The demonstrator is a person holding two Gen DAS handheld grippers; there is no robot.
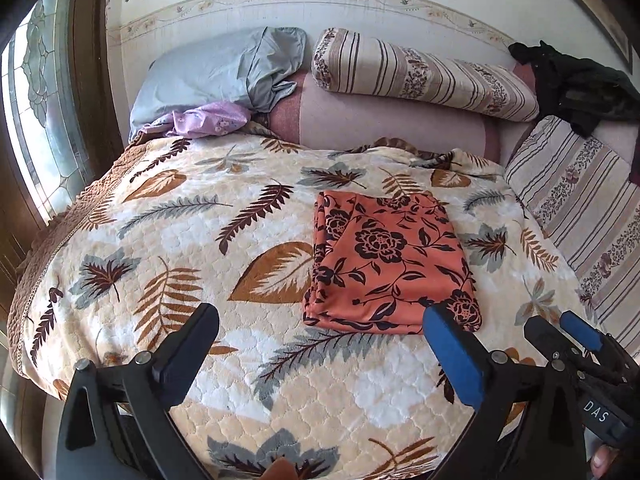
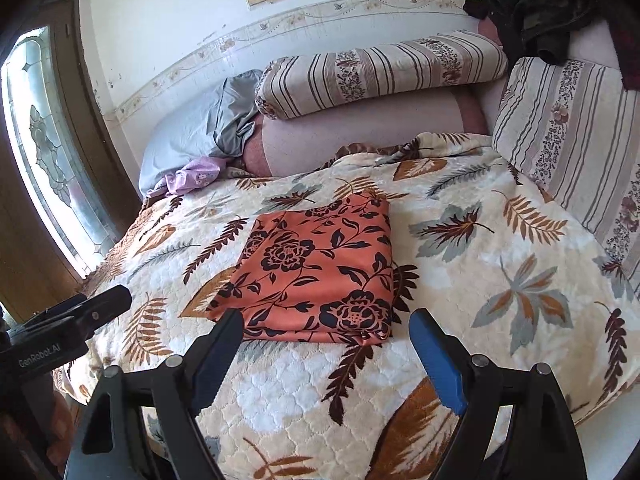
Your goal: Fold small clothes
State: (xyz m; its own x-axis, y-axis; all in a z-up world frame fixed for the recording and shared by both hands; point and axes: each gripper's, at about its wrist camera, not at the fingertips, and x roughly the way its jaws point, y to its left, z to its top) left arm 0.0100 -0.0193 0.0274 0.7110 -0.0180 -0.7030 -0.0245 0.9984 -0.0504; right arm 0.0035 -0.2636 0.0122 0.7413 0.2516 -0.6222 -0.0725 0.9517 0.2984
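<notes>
An orange garment with a black flower print (image 1: pixel 388 260) lies folded into a neat rectangle on the leaf-patterned blanket (image 1: pixel 180 240). My left gripper (image 1: pixel 320 316) hovers just short of its near edge, jaws wide open, nothing between them. In the right wrist view the same folded garment (image 2: pixel 320 268) lies straight ahead. My right gripper (image 2: pixel 326 316) stands open just before its near edge and holds nothing. The right gripper (image 1: pixel 551 320) shows at the lower right of the left wrist view. At the left edge of the right wrist view, the left gripper (image 2: pixel 98 298) is also seen.
A grey pillow (image 1: pixel 208 72) and a crumpled purple garment (image 1: pixel 204 120) lie at the back left. A striped bolster (image 1: pixel 424 72) rests along the back and a striped cushion (image 1: pixel 580 208) on the right. Black clothes (image 1: pixel 576 84) are piled at the back right. A glass window (image 1: pixel 36 120) is on the left.
</notes>
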